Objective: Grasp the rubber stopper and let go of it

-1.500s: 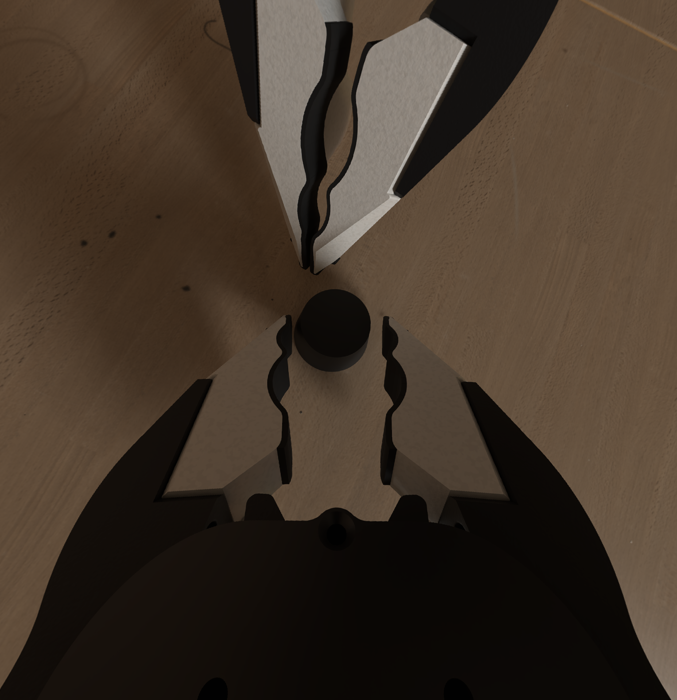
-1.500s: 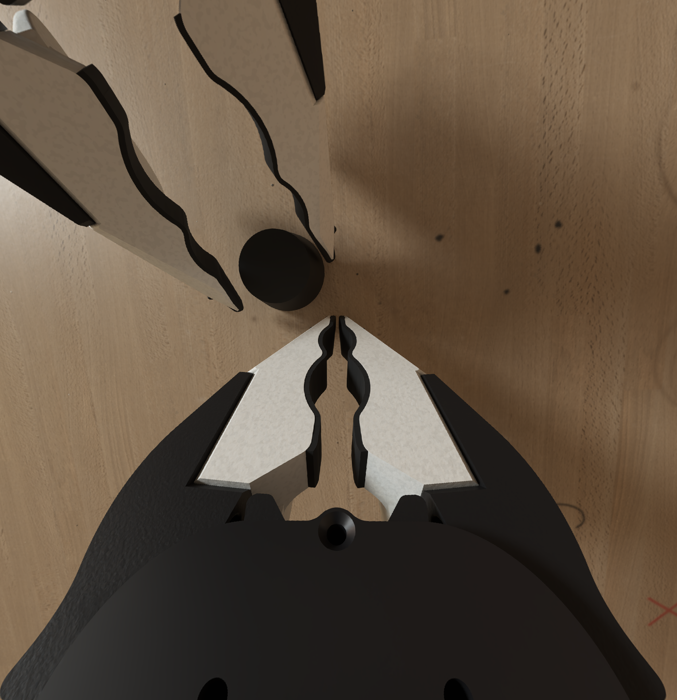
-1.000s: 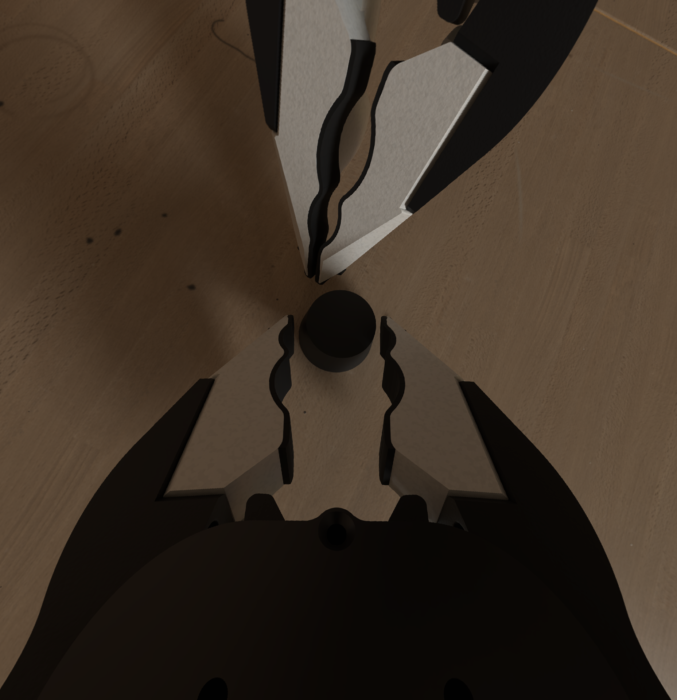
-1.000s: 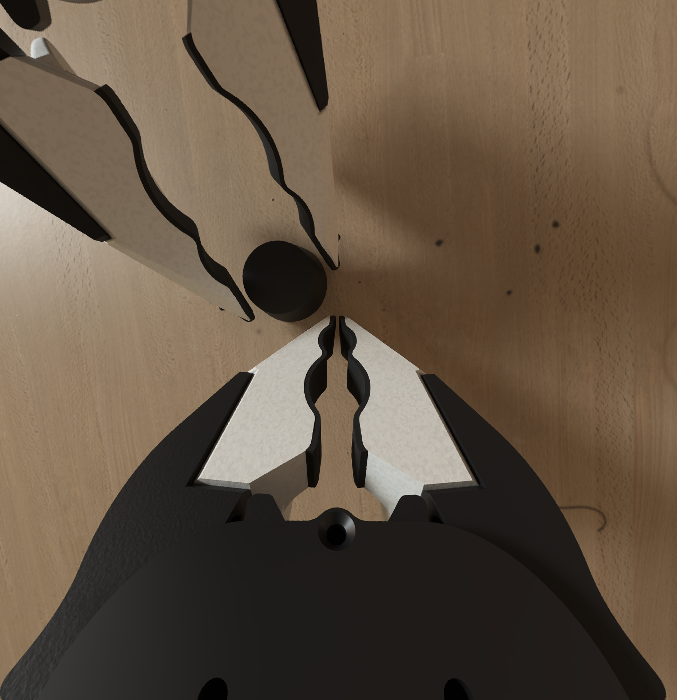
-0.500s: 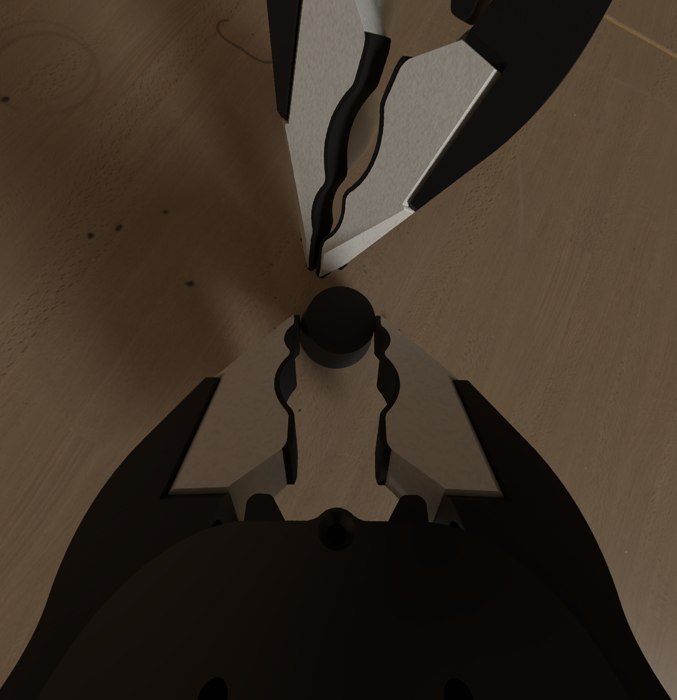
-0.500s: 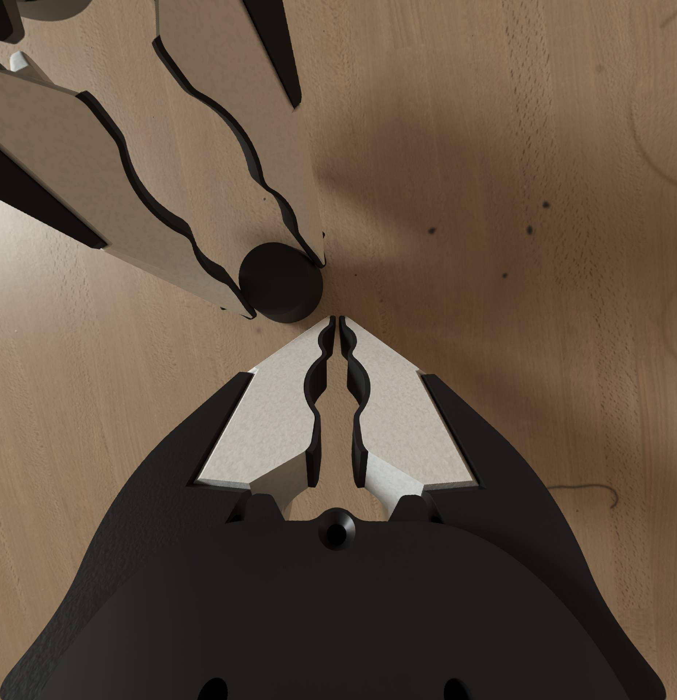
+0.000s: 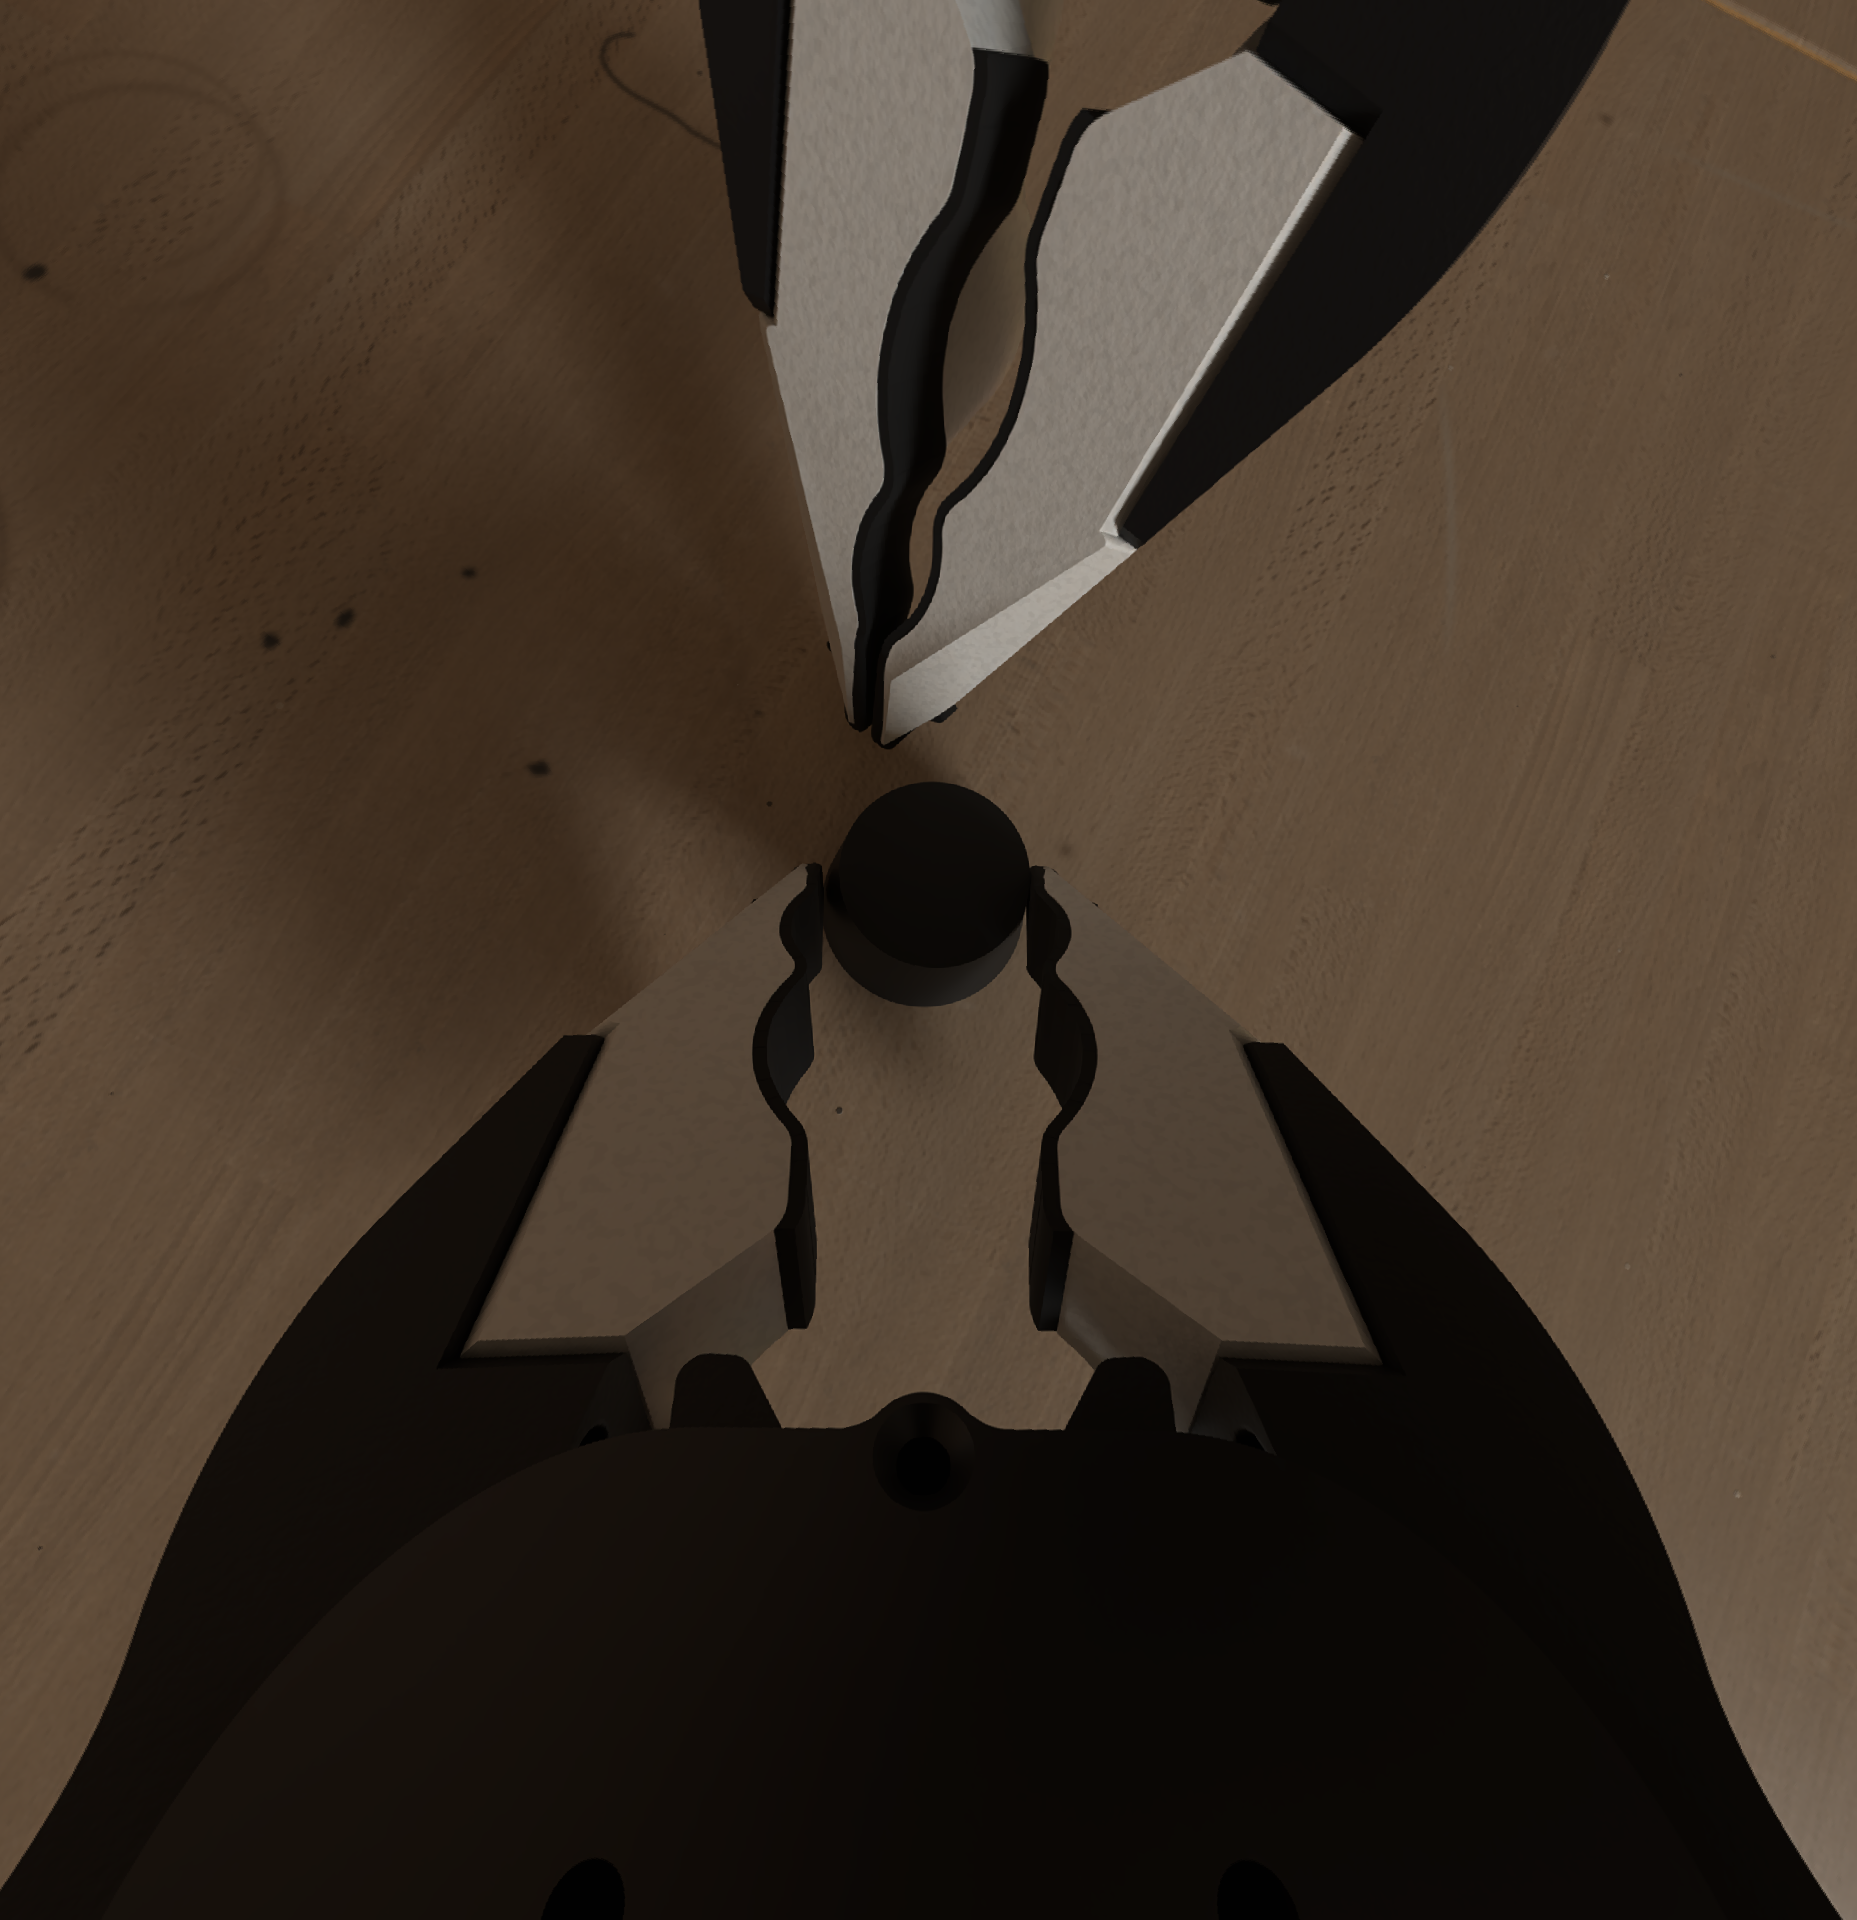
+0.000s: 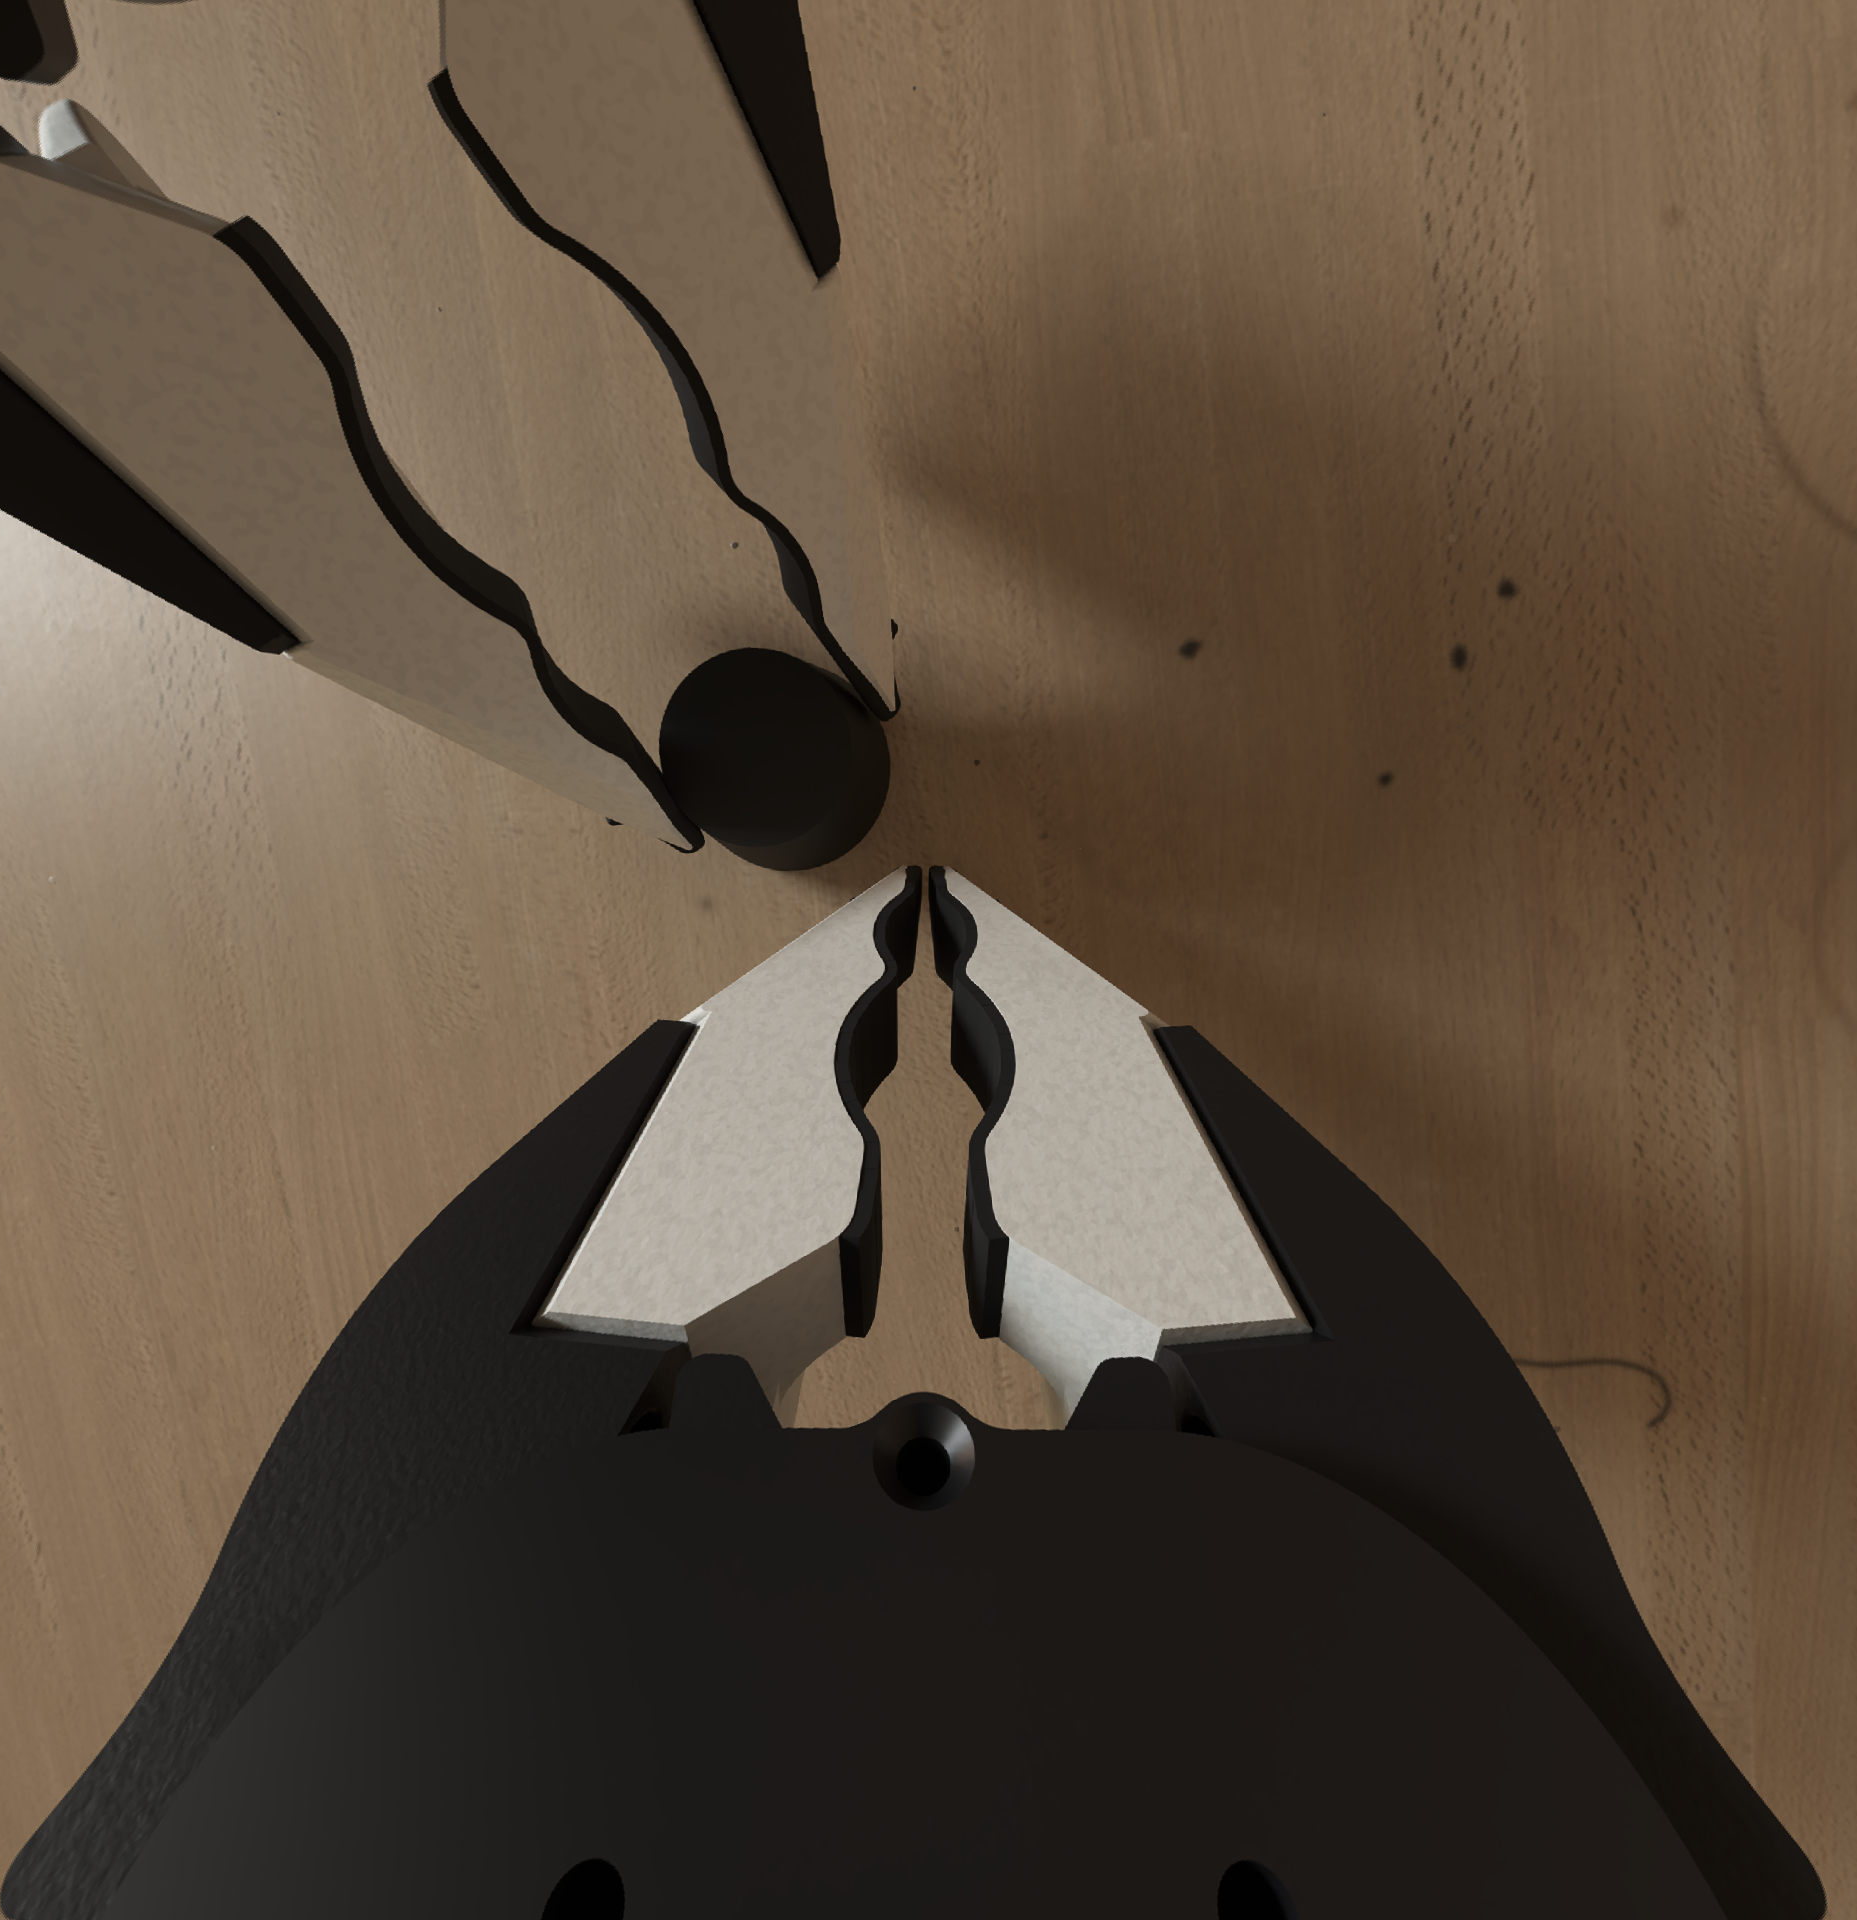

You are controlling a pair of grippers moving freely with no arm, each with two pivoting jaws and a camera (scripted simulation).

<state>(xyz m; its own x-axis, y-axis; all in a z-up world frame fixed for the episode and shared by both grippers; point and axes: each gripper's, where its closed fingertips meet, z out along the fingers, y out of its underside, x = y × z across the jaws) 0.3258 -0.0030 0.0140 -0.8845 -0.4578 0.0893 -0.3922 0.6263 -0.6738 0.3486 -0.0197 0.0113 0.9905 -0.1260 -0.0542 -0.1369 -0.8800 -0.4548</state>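
Note:
A round black rubber stopper point(image 7: 929, 883) stands on the wooden table point(image 7: 1475, 935). My left gripper point(image 7: 926, 878) is shut on the stopper, both fingertips touching its sides. In the right wrist view the stopper point(image 8: 768, 758) shows at upper left, held between the left gripper's tips point(image 8: 789, 769). My right gripper point(image 8: 924, 873) is shut and empty, its tips just right of and below the stopper. It also shows in the left wrist view point(image 7: 872, 727), pointing down at the stopper from beyond it.
The wooden table point(image 8: 1319, 312) has a few dark specks point(image 8: 1459, 657) and faint ring marks. A thin dark thread point(image 8: 1620, 1377) lies at the right.
My left gripper has closed from open around the stopper to touching it on both sides. The right gripper has stayed shut, close by.

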